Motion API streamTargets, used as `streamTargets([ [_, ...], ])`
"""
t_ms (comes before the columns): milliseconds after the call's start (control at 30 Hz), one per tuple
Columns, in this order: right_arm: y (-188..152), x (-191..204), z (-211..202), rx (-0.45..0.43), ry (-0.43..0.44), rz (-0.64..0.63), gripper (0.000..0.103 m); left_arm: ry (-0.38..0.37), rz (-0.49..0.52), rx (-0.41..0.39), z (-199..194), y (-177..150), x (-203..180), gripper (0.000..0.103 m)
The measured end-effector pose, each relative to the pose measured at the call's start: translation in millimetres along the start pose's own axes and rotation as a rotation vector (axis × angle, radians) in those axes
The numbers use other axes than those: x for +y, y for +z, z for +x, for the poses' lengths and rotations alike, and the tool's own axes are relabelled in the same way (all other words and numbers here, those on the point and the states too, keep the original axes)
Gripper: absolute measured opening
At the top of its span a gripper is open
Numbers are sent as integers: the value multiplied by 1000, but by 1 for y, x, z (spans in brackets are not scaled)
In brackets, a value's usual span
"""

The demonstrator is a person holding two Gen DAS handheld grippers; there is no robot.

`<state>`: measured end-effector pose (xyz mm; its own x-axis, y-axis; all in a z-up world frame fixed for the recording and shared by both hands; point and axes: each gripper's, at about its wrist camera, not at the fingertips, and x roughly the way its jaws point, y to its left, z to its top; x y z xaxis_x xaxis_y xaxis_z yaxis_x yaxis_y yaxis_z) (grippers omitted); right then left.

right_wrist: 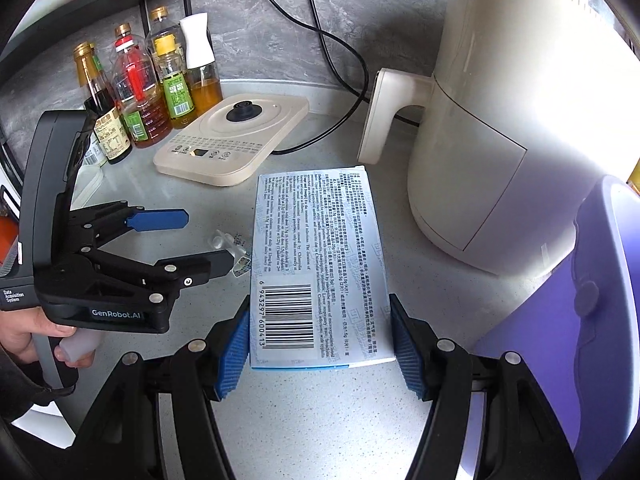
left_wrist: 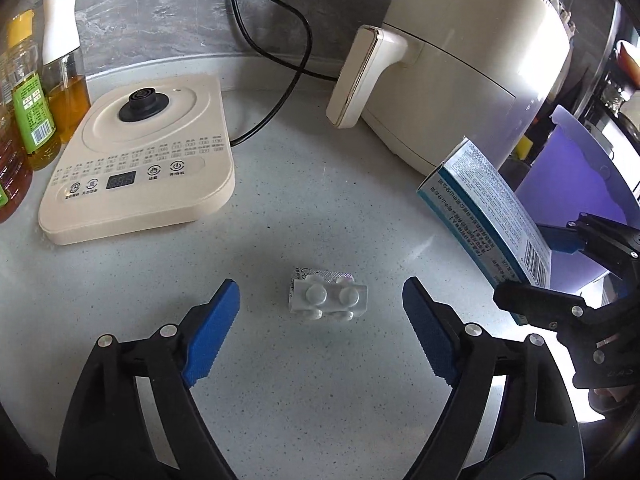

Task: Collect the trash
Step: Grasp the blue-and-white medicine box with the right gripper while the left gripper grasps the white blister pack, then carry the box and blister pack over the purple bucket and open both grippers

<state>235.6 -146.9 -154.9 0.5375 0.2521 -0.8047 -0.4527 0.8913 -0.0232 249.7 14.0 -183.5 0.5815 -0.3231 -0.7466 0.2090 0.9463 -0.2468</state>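
Two trash items: blister pack [left_wrist: 327,298] flat on the counter [left_wrist: 320,208] between the spread-wide left gripper [left_wrist: 321,334]; medicine box [right_wrist: 318,264] clamped by the right gripper [right_wrist: 320,344]. Risk: pack lies thin, fingertips may skid over it.

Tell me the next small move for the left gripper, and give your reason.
Probably lower the left gripper and close it on the blister pack. Its fingers are open and the pack lies loose on the counter between them, while the right gripper already holds the medicine box beside the purple bin.
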Motion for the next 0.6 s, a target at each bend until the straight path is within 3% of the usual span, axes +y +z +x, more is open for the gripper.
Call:
streamTargets([
  [67, -3, -2, 3, 10, -14, 21, 63, 1, 14, 36, 12, 1, 1, 63],
  [100, -4, -2, 4, 14, -16, 32, 63, 8, 21, 26, 12, 1, 0, 48],
  [133, -5, -3, 5, 19, -14, 42, 63, -4, 19, 30, 12, 2, 1, 42],
  [367, -4, 7, 7, 16, 5, 37, 63, 18, -25, -24, -17, 2, 14, 42],
  [600, 8, 14, -25, -72, 57, -3, 63, 83, -103, -101, -67, 8, 22, 42],
])
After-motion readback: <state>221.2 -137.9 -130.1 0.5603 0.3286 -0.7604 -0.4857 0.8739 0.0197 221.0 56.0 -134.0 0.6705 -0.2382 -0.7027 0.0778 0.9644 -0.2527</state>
